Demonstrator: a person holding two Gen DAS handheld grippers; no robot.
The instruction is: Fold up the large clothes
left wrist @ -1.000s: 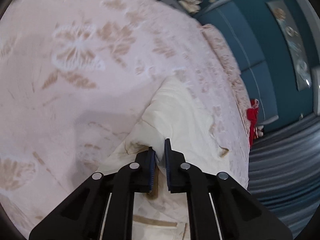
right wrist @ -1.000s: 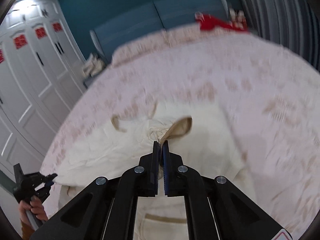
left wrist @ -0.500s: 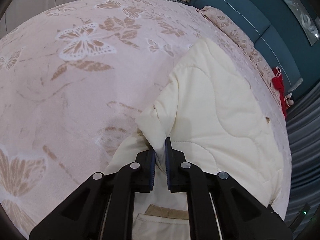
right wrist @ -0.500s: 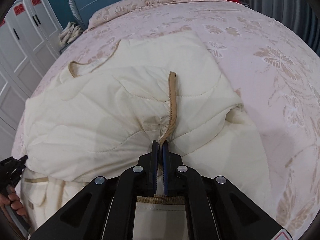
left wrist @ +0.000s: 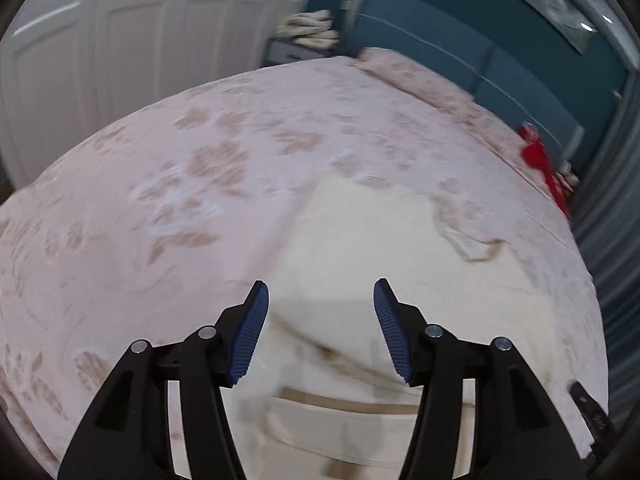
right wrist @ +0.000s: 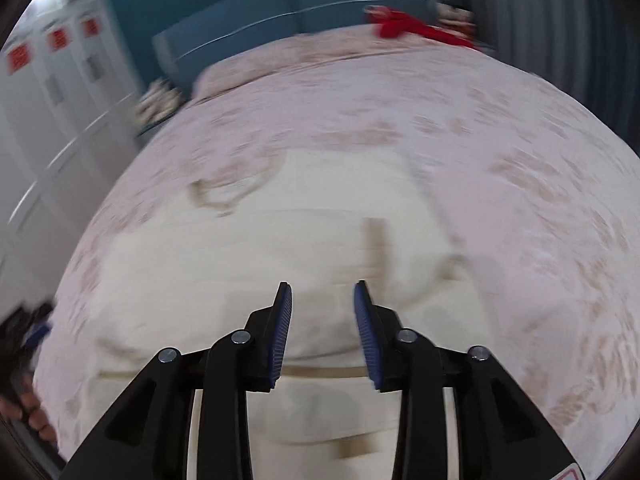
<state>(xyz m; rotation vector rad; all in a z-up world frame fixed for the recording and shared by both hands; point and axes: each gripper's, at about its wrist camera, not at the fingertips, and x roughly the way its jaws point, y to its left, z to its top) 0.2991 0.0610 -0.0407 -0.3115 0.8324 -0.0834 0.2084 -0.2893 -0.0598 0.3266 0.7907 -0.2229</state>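
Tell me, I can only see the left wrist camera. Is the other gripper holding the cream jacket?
Observer: No. The right gripper is open, its fingers apart above the cream jacket, with nothing between them.
Operator: Can you see the person's hand anywhere?
Observer: Yes, the left hand shows at the lower left edge of the right wrist view, though it is blurred.
Operator: Is there anything fun on the wardrobe?
Observer: The white wardrobe doors have red square stickers near the top.
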